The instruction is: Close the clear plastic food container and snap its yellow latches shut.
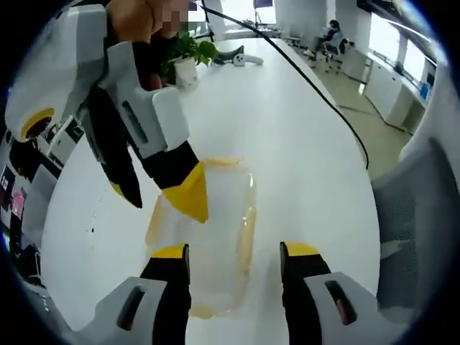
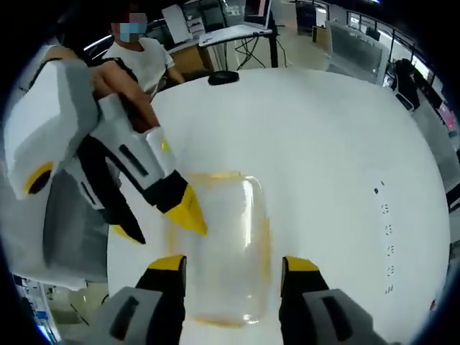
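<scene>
Clear rectangular plastic container with yellow latches (image 1: pixel 215 237) on white tabletop (image 1: pixel 302 144) — left tool (image 1: pixel 235 251) and right tool (image 2: pixel 231 264) both spread wide, empty.

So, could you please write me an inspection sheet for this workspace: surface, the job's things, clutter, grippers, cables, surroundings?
Surface: white table, bare near the work.
Job's things: clear plastic food container with yellow latches, lying flat; whether the latches are snapped, cannot tell.
Clutter: potted plant and a white object at the far end; a dark object.
Grippers: left gripper open, its jaws either side of the container; right gripper open likewise; each one's yellow tips reach the container in the other's view.
Cables: black cable over the table.
Surroundings: office with desks, chairs, monitors; a seated person.
</scene>
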The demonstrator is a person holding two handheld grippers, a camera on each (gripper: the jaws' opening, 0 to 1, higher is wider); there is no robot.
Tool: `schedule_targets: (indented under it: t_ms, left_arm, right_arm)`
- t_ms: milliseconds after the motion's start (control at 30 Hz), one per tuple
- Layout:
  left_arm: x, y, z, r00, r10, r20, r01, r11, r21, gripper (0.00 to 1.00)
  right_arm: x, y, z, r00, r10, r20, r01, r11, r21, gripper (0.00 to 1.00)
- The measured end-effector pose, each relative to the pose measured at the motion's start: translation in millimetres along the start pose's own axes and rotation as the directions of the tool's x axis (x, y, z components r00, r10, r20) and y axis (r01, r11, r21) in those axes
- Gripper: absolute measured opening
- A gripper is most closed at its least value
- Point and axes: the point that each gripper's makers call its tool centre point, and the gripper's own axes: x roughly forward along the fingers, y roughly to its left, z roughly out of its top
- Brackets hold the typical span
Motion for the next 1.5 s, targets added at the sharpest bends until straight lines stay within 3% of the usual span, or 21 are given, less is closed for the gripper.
schedule_targets:
  t_ms: [233,567,1000,1300,1500]
  left_arm:
    - [-3,7.0,-13.4,0.999,-0.003,-0.048,0.007,0.997,0.079,0.54]
    - [-3,11.0,-20.1,0.997,-0.024,-0.072,0.030,0.996,0.085,0.59]
    - [0,27.6,-34.0,0.995,-0.002,-0.104,0.012,0.995,0.101,0.70]
    - [6,32.4,-39.9,0.991,0.008,-0.133,0.010,0.990,0.139,0.75]
    - [12,41.5,-49.1,0.985,0.029,-0.168,-0.008,0.992,0.126,0.76]
  right_arm:
    - [-9,8,-9.3,0.999,-0.032,-0.012,0.031,0.999,-0.038,0.55]
    - [-7,20,-30.0,0.998,-0.052,-0.024,0.051,0.998,-0.046,0.61]
    - [-5,30,-45.6,0.996,-0.090,-0.008,0.090,0.995,-0.052,0.65]
    - [2,28,-54.4,0.991,-0.131,-0.004,0.130,0.989,-0.071,0.71]
    - [9,25,-58.8,0.987,-0.160,-0.016,0.159,0.984,-0.082,0.70]
